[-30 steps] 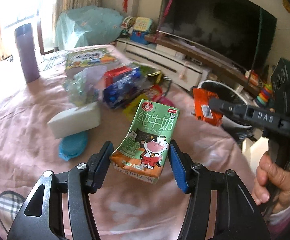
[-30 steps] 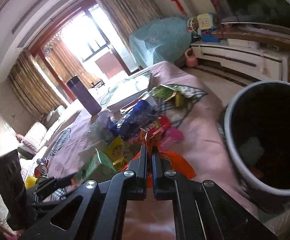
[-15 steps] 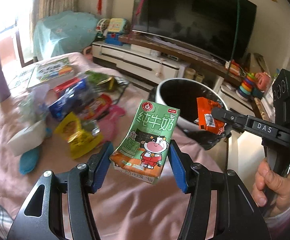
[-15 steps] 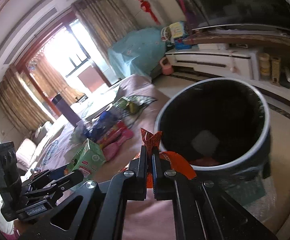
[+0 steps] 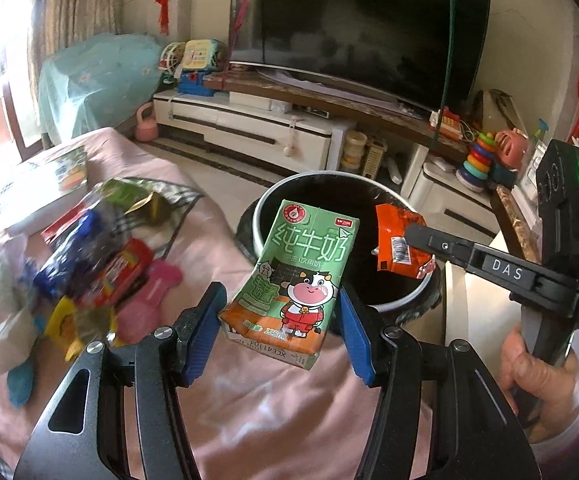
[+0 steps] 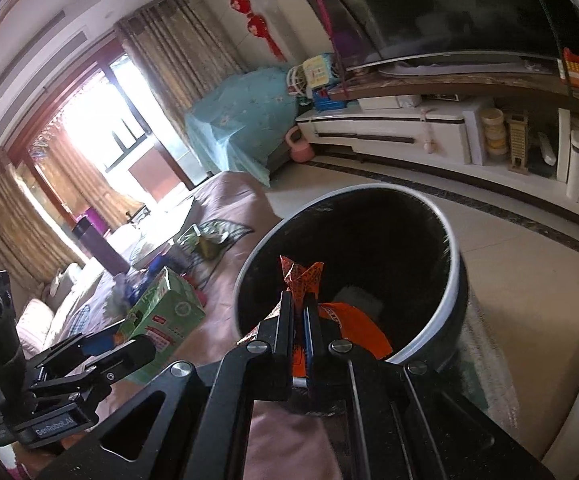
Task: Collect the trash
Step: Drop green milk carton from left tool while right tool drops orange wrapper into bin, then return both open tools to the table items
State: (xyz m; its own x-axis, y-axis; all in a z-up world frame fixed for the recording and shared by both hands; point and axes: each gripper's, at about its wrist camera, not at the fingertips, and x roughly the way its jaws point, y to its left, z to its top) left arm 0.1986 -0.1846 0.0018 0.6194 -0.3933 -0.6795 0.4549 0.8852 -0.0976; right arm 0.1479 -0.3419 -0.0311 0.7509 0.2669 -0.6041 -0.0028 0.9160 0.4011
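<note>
My left gripper [image 5: 281, 320] is shut on a green milk carton [image 5: 301, 280] with a cartoon cow, held up at the near rim of the round black trash bin [image 5: 265, 204]. My right gripper [image 6: 299, 308] is shut on an orange snack wrapper [image 6: 353, 320], which hangs over the bin's opening [image 6: 369, 236]. In the left wrist view the right gripper [image 5: 409, 236] reaches in from the right with the orange wrapper [image 5: 397, 248] above the bin. In the right wrist view the left gripper [image 6: 117, 340] and its carton [image 6: 161, 312] show at lower left.
More trash lies on the pink tablecloth [image 5: 249, 408]: blue and red wrappers [image 5: 89, 260], a yellow packet [image 5: 65, 320], a pink piece [image 5: 149, 300], a white tissue pack [image 5: 9, 340]. Behind the bin stands a TV cabinet [image 5: 269, 132]. A hand [image 5: 537, 368] holds the right gripper.
Both grippers have swung from over the table toward the bin, each still gripping its item. The bin has grown nearer and the orange wrapper now hangs over its opening.
</note>
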